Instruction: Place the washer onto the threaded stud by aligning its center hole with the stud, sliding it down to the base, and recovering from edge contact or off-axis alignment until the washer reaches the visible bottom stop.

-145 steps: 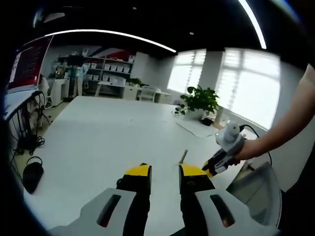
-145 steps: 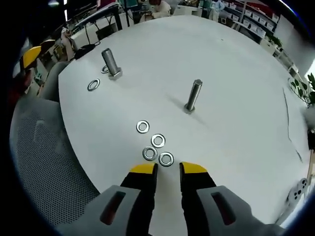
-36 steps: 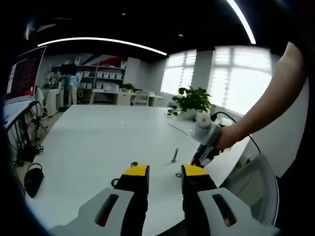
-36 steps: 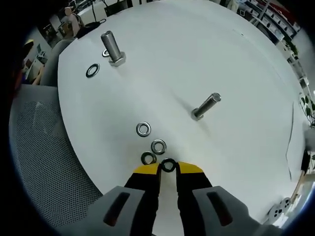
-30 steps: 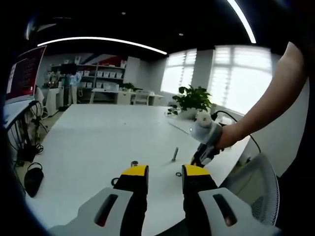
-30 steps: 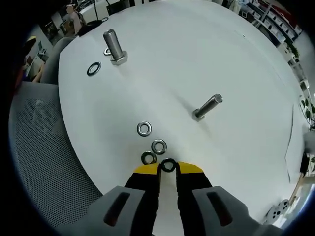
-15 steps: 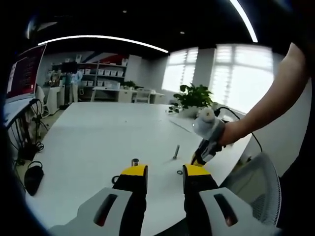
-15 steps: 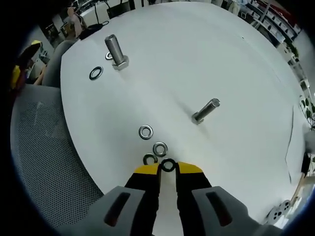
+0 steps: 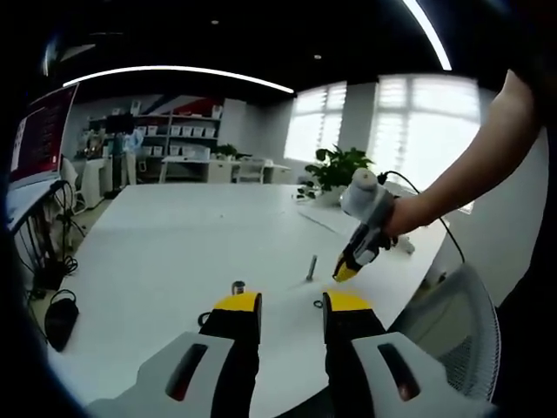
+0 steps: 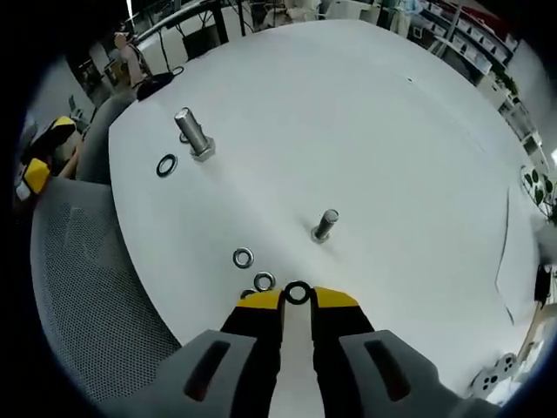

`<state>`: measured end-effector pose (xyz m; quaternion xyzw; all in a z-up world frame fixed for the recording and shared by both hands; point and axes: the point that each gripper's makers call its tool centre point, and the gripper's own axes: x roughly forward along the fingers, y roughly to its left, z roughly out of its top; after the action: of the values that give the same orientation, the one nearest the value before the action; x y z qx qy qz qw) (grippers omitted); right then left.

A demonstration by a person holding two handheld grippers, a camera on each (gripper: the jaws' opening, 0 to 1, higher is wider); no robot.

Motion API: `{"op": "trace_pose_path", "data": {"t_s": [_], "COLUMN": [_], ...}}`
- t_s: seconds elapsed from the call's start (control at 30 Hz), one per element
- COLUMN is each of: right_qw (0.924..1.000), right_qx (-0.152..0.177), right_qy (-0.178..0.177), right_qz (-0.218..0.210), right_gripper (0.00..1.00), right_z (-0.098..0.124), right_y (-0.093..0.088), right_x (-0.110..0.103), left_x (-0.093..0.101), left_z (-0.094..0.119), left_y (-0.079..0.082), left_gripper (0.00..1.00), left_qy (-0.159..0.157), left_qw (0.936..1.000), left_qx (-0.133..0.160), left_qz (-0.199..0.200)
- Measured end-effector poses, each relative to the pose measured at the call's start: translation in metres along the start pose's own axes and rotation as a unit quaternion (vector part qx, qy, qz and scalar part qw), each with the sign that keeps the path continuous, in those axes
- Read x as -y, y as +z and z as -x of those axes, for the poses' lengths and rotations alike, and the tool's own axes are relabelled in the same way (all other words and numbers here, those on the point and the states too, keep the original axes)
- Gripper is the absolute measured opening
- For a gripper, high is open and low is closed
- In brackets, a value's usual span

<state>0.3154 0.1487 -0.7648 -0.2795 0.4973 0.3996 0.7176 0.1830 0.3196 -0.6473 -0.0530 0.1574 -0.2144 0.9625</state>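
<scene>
My right gripper is shut on a steel washer, pinched edge-on between its yellow tips above the white table. Just beyond it stands the thin threaded stud, upright. Two loose washers lie left of the tips. In the left gripper view the same stud rises mid-table, and the right gripper, held by a hand, hovers just right of it. My left gripper is open and holds nothing, low over the table's near edge.
A thicker bolt stands at the far left with a washer beside it. A grey mesh chair is against the table edge. A potted plant and a paper sheet lie at the far side.
My right gripper has lifted off the table with the washer in its tips and moved towards the thin stud. The left gripper has stayed put.
</scene>
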Motion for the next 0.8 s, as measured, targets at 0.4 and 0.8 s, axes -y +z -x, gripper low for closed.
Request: {"op": "trace_pose_path", "data": {"t_s": [0.4,0.8], "right_qw": [0.9987,0.9974], "right_qx": [-0.006,-0.023], "right_qy": [-0.002,-0.003], "right_qz": [0.051,0.067], "right_gripper": [0.14,0.14], "right_z": [0.017,0.013], "right_y": [0.044,0.043], "right_x": [0.013,0.016], "left_x": [-0.005,-0.006], "left_z": [0.001,0.000], "left_y": [0.003,0.003], "left_gripper": [0.26,0.27], "left_qy": [0.012,0.015], "left_qw": [0.9999,0.9998], "left_qx": [0.009,0.010], "left_qz": [-0.001,0.000]}}
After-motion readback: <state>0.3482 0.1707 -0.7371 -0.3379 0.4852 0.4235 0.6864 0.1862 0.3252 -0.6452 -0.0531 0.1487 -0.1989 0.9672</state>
